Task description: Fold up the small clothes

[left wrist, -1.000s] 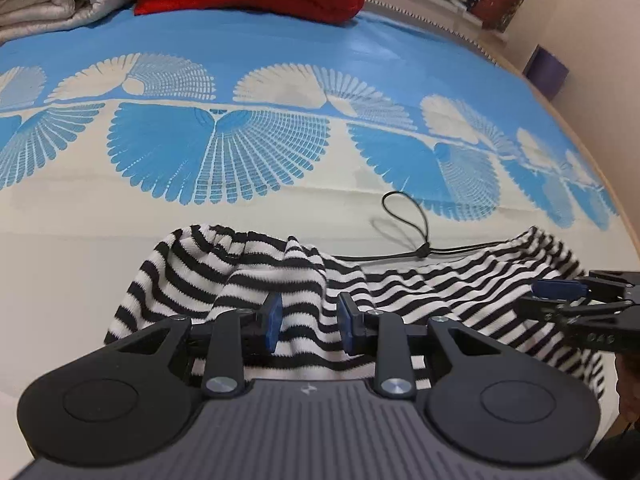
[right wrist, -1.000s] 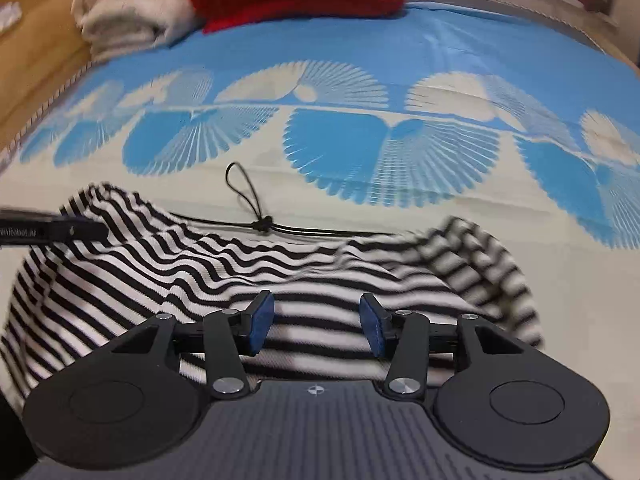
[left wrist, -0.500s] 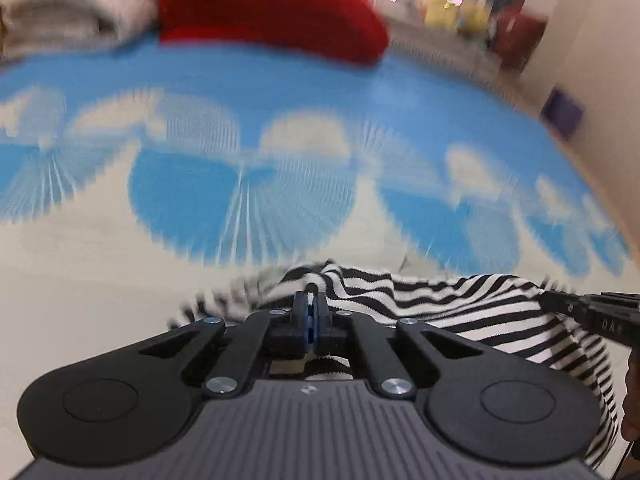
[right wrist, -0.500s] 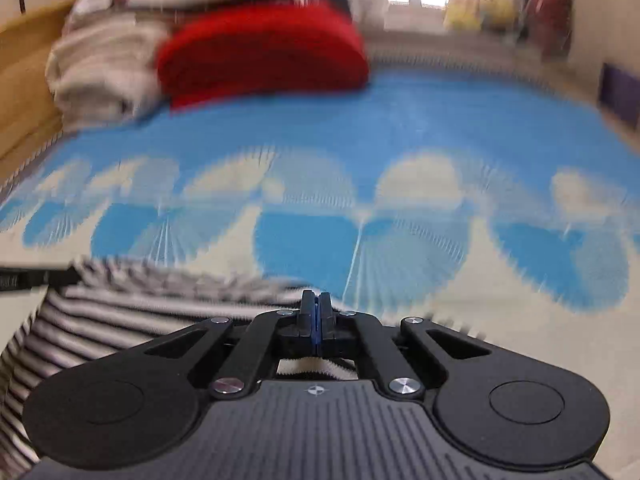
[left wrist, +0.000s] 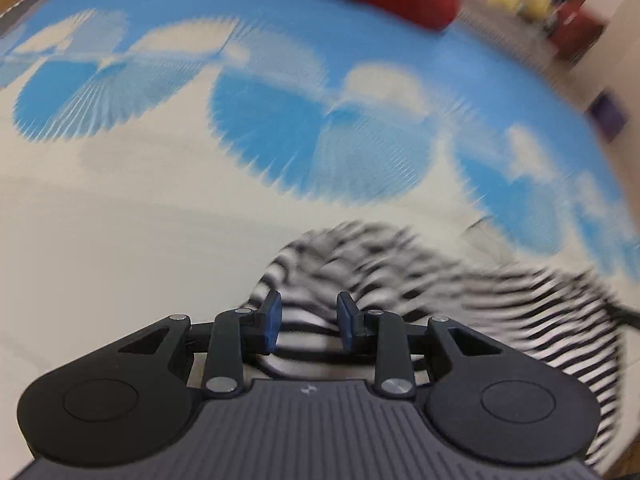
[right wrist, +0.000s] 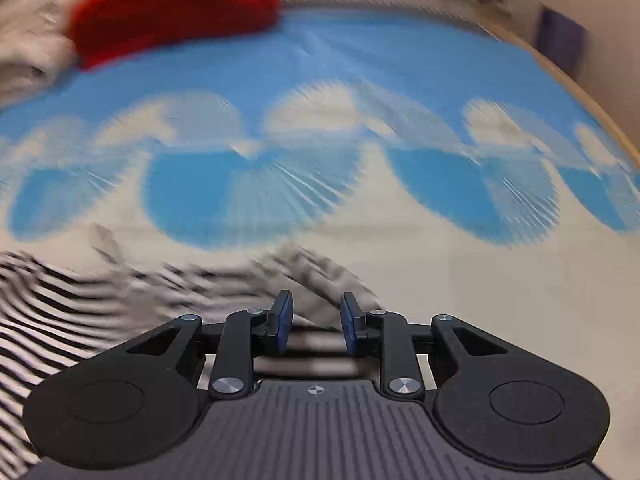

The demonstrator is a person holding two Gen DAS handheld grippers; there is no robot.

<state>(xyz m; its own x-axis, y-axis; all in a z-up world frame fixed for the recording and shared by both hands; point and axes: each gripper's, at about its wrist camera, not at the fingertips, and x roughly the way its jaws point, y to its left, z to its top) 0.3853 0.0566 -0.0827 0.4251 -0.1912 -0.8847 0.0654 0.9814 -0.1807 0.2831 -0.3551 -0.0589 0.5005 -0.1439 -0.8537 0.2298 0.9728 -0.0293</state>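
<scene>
2 tongs, both just popped apart and clear of the cloth: left tongs (left wrist: 308, 322) and right tongs (right wrist: 316, 326) gaping over 1 striped garment (left wrist: 440, 280), no squeeze on it. Lying bunched at the near edge of the bed (left wrist: 120, 240), probably dropped there to finish a fold. Also 1 red blanket (right wrist: 172, 8) far back.

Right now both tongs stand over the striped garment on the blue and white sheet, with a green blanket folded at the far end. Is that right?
Not quite: the blanket at the far end is red, not green, as the right wrist view shows. The rest holds: the left tongs and right tongs stand over the striped garment on the blue and white sheet.
</scene>
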